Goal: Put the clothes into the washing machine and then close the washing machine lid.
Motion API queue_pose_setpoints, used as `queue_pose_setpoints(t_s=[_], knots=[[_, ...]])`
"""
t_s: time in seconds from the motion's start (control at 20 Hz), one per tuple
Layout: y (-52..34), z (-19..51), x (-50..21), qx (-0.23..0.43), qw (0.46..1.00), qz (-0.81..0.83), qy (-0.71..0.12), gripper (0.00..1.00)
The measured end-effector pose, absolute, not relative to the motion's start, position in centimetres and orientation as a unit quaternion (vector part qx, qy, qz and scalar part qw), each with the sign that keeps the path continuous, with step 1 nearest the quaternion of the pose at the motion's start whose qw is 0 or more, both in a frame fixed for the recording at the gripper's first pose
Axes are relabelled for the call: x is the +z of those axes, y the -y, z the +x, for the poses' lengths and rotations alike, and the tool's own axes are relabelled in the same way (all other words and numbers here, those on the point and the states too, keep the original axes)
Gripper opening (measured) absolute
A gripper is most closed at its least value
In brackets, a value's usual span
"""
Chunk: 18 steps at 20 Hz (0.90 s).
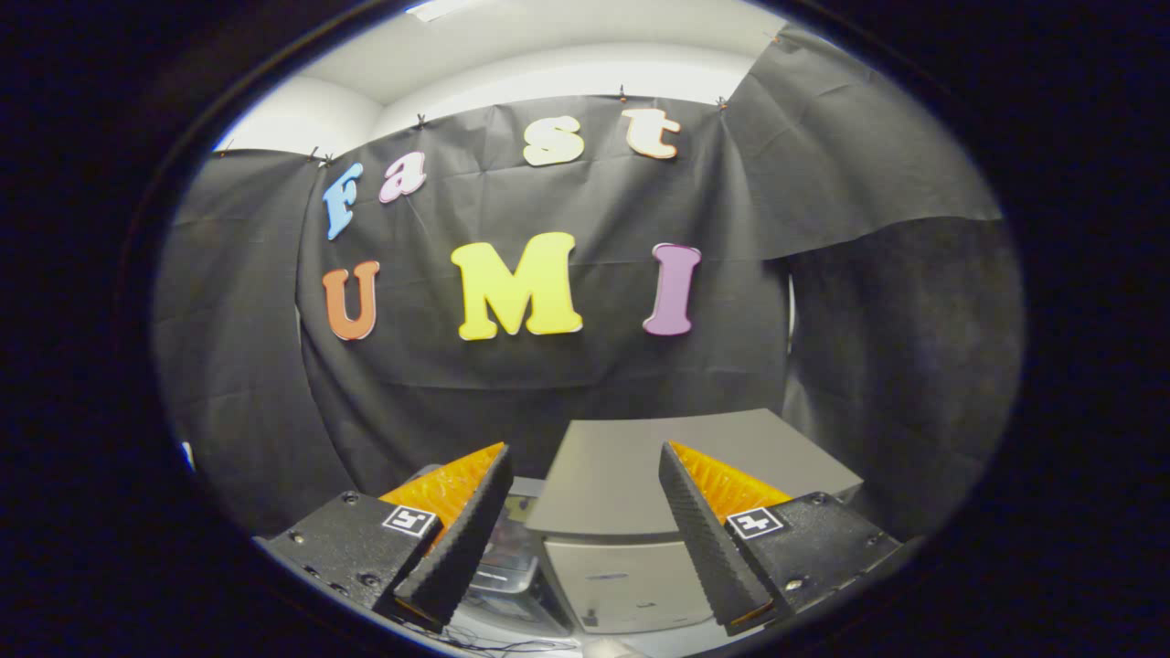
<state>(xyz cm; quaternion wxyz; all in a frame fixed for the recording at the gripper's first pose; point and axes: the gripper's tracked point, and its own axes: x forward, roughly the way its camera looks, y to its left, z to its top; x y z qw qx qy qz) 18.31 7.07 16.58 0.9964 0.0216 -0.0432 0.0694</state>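
The gripper [585,530] hovers with jaws wide apart, holding nothing. Beyond and between the fingers sits the washer [631,512], its grey lid [658,466] apparently flat and shut. No clothes are identifiable, so I cannot tell whether loading is done.

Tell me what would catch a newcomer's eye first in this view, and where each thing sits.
First the gripper: its jaws stand wide apart with nothing between them. Beyond and between them sits a grey box-shaped appliance, probably the washing machine, with a flat top and a paler front panel. A clear plastic part, perhaps its lid or door, shows low beside the machine, partly behind one finger; what it is I cannot tell for sure.
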Motion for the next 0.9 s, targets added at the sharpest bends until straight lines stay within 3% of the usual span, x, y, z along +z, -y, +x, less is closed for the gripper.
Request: queue_pose_setpoints(t_s=[0.35,0.9], knots=[[1.8,14.8,8.5,0.057,0.997,0.043,0.011,1.0],[5.6,8.7,0.1,0.03,0.998,0.046,-0.018,1.0]])
